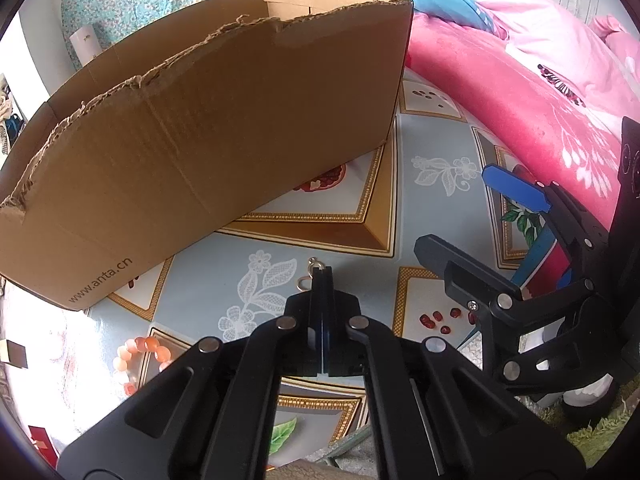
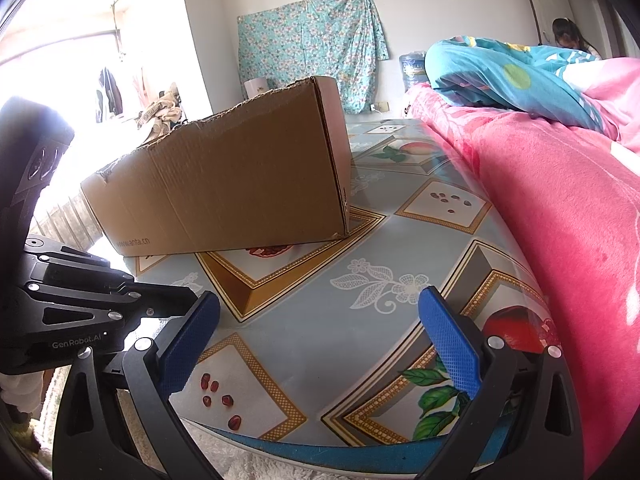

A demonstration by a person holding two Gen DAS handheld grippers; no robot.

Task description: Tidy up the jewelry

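Your left gripper tilts steeply down at lower centre, jaws pinched on a small silver earring hook on the tablecloth, below the cardboard box. Your right gripper hovers spread wide, empty.

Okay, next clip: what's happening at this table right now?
A person is sorting jewelry with two handheld grippers. The left gripper is pinched shut on a small silver earring on the patterned table, just in front of an open cardboard box. A beaded bracelet lies on the table to its left, untouched. The right gripper hovers nearby with its jaws wide open, holding nothing.
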